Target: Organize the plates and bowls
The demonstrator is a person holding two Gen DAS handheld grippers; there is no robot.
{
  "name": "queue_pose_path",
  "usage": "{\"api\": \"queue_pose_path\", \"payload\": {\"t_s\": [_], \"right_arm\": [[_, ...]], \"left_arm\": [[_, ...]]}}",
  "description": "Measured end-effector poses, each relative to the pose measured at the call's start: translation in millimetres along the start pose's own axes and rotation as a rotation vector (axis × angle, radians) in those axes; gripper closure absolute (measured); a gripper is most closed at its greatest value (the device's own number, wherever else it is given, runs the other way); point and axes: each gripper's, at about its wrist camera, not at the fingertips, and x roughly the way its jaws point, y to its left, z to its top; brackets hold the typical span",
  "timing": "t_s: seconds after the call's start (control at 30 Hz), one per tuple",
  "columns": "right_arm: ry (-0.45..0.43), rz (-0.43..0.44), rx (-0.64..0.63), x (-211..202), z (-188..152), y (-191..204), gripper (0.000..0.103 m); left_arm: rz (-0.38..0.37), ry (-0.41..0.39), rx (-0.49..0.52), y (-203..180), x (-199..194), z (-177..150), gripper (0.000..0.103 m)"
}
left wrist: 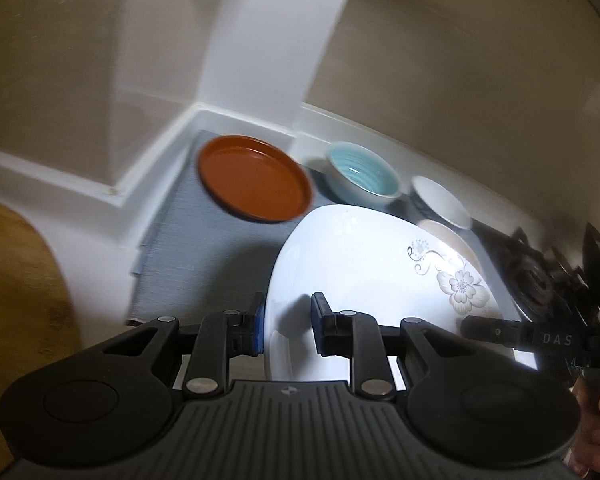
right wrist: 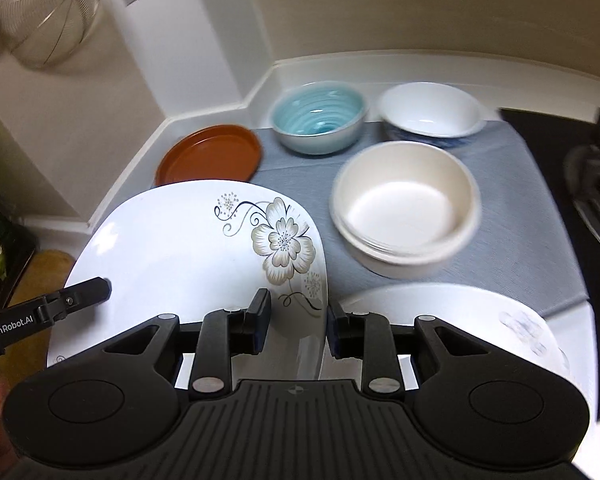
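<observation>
A white plate with a flower print (left wrist: pixel 364 264) (right wrist: pixel 180 248) hangs tilted above the grey mat (right wrist: pixel 520 200), held from both sides. My left gripper (left wrist: pixel 288 324) is shut on its left rim. My right gripper (right wrist: pixel 298 322) grips the right rim beside the flower. Each gripper's tip shows in the other's view: the right one (left wrist: pixel 496 330) and the left one (right wrist: pixel 80 292). A brown plate (right wrist: pixel 210 156), a teal bowl (right wrist: pixel 318 116), a white bowl with a blue outside (right wrist: pixel 430 110) and stacked cream bowls (right wrist: pixel 406 208) stand on the mat. A second white plate (right wrist: pixel 460 320) lies under my right gripper.
The counter ends in a white raised edge against the wall and a corner pillar (left wrist: pixel 260 60). A black stove (right wrist: pixel 596 184) lies to the right. A wire strainer (right wrist: pixel 44 12) hangs at the upper left. A wooden board (left wrist: pixel 16 300) sits low on the left.
</observation>
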Motion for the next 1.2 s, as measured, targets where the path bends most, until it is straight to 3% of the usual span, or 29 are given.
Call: {"api": "queue_pose_path", "payload": {"t_s": [0.37, 0.63, 1.2], "right_arm": [[-0.021, -0.075, 0.122, -28, -37, -57, 0.073], [-0.020, -0.078, 0.195, -31, -53, -91, 0.073], [-0.022, -0.060, 0.227, -21, -67, -114, 0.072]], "left_arm": [[-0.060, 0.069, 0.096, -56, 18, -22, 0.078], [-0.076, 0.098, 0.134, -78, 27, -33, 0.078], [-0.054, 0.114, 0.163, -94, 33, -41, 0.078]]}}
